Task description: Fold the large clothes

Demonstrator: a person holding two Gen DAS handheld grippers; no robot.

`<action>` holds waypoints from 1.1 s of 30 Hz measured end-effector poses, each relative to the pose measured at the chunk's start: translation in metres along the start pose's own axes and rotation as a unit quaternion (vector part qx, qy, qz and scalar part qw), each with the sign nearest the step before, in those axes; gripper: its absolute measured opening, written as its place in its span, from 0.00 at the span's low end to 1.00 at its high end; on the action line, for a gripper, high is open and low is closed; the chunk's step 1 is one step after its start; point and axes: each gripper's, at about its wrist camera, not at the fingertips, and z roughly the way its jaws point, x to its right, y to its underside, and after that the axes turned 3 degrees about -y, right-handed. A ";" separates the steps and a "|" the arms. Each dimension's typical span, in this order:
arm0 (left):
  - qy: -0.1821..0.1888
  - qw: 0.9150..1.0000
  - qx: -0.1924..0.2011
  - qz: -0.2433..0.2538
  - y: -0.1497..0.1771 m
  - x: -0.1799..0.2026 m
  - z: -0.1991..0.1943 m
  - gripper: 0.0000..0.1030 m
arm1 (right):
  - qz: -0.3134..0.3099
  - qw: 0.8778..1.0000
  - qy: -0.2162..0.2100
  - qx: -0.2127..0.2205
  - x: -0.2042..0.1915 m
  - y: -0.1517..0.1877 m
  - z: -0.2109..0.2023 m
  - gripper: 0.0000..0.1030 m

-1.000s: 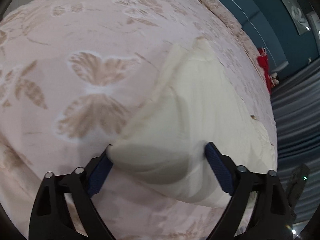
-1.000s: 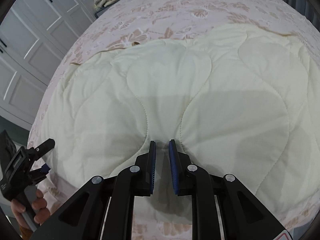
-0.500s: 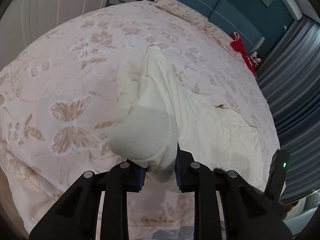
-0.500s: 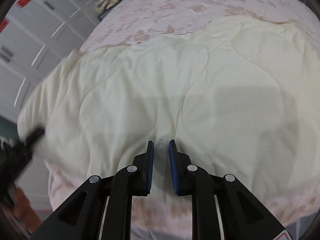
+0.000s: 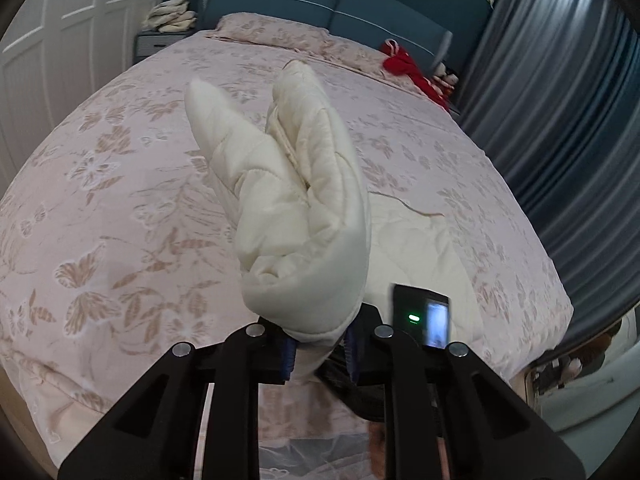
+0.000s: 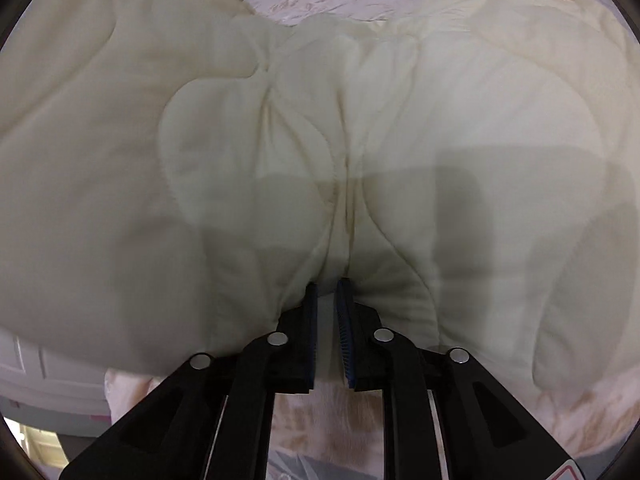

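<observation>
Left claw (image 5: pixel 320 350) pinching a bunched corner of the quilt (image 5: pixel 304 216) and holding it up off the bed (image 5: pixel 120 184), right claw (image 6: pixel 328 320) nipping the near edge, the rest lying on the bed, likely to carry one side across.

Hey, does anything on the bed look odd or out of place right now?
A thin loose brown thread trails from the cream quilted cover onto the floral bedspread; a red garment lies crumpled by the pillows.
</observation>
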 end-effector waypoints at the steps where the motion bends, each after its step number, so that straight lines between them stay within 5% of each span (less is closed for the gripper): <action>1: -0.001 1.000 -0.004 0.010 0.002 0.008 0.004 0.17 | 0.005 1.000 -0.011 -0.007 0.003 -0.001 0.003 0.08; 7: 0.001 0.998 -0.009 0.057 0.003 0.049 0.009 0.17 | 0.066 0.996 -0.065 -0.004 0.029 0.011 -0.039 0.06; 15: 0.009 0.995 -0.055 0.076 0.001 0.104 0.051 0.17 | 0.068 0.993 0.097 0.027 0.084 0.052 -0.160 0.06; 21: 0.015 0.990 -0.107 0.087 0.019 0.143 0.095 0.17 | 0.067 0.981 0.180 0.031 0.117 0.060 -0.195 0.07; 29: 0.000 0.981 -0.165 0.102 0.057 0.167 0.142 0.17 | 0.086 0.979 0.180 0.033 0.142 0.069 -0.212 0.07; 33: -0.003 0.982 -0.154 0.107 0.056 0.168 0.130 0.25 | 0.077 0.982 0.166 0.045 0.136 0.058 -0.223 0.07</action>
